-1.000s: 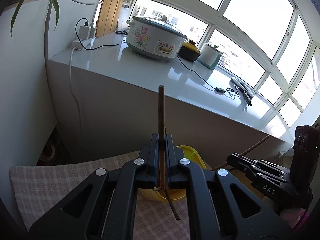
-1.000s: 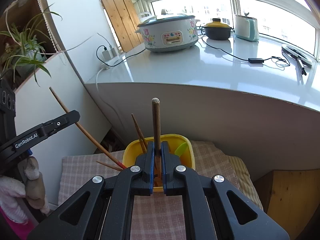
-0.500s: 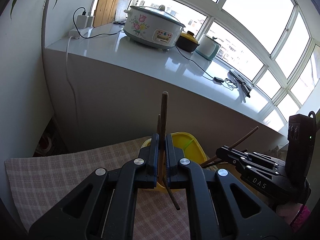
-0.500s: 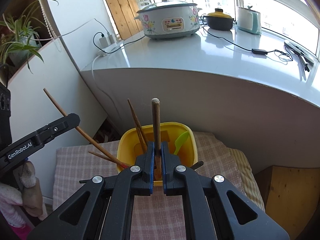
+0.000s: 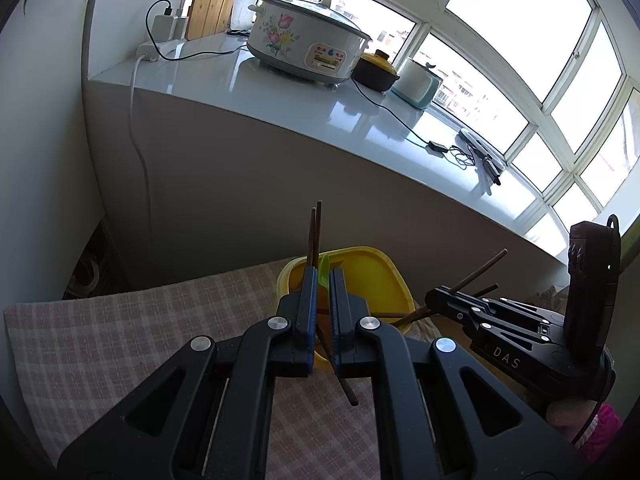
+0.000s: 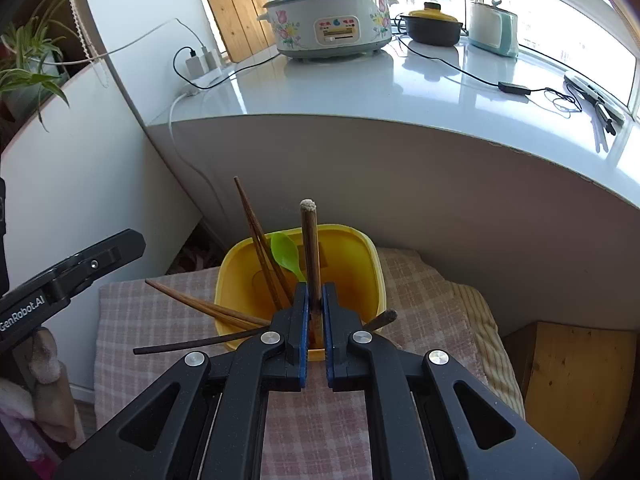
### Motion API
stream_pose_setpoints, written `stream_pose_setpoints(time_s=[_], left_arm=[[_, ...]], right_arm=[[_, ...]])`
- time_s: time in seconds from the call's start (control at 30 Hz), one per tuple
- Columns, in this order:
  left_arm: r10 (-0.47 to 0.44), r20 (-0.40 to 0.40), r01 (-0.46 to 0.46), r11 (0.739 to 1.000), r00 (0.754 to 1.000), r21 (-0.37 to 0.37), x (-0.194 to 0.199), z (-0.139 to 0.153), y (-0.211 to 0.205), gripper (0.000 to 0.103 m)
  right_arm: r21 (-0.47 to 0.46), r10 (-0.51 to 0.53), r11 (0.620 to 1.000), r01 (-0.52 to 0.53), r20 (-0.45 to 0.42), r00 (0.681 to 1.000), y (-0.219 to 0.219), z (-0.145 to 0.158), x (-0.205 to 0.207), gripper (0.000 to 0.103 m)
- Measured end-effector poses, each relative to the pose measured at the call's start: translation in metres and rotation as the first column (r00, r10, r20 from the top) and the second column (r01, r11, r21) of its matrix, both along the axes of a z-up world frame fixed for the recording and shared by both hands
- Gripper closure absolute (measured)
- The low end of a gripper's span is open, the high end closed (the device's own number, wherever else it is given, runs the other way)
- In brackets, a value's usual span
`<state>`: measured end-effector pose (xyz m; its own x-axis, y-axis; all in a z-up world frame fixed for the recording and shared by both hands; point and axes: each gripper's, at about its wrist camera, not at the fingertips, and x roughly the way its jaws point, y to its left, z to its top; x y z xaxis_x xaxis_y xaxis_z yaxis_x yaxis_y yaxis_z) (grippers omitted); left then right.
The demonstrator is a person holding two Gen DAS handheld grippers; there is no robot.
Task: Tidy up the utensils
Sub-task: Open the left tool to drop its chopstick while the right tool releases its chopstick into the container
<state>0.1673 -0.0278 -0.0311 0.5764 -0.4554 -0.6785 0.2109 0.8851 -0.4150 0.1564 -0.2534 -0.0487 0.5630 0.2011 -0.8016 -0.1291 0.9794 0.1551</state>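
Note:
A yellow tub (image 6: 362,252) stands on a checked cloth (image 6: 420,300) and also shows in the left wrist view (image 5: 372,276). It holds a green spoon (image 6: 285,254) and two upright brown chopsticks (image 6: 260,248); more chopsticks (image 6: 200,304) lean over its left rim. My right gripper (image 6: 315,296) is shut on a thick wooden chopstick (image 6: 310,248), held upright just above the tub's near rim. My left gripper (image 5: 324,280) is slightly open, with a thin dark stick (image 5: 340,372) loose between its jaws, at the tub's near rim.
A white counter (image 6: 400,92) runs behind, with a flowered rice cooker (image 6: 332,24), a dark pot with a yellow lid (image 6: 432,28), a teal appliance (image 6: 494,28) and cables. A wooden box (image 6: 576,380) stands at the right. A plant (image 6: 24,52) stands at the left.
Both grippers have moved down and closer to the tub. My left gripper has opened and let go of its chopstick, which now rests at the tub. The right gripper stays shut on its chopstick.

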Motion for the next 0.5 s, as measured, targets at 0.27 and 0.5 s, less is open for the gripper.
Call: stream_pose_setpoints(time_s=[0.27,0.5], left_arm=[[0.014,-0.001,-0.014,1.0,1.0,0.016,-0.009,0.0,0.005,0.083],[0.027,0.012,-0.027,0.999,1.0,0.017,-0.018,0.005,0.013,0.081]], right_arm=[[-0.014,0.001,1.0,-0.001,-0.016,1.0,0.001,-0.004,0.0,0.081],[-0.019,0.001,1.0,-0.001,0.012,1.0,0.0,0.001,-0.005,0.064]])
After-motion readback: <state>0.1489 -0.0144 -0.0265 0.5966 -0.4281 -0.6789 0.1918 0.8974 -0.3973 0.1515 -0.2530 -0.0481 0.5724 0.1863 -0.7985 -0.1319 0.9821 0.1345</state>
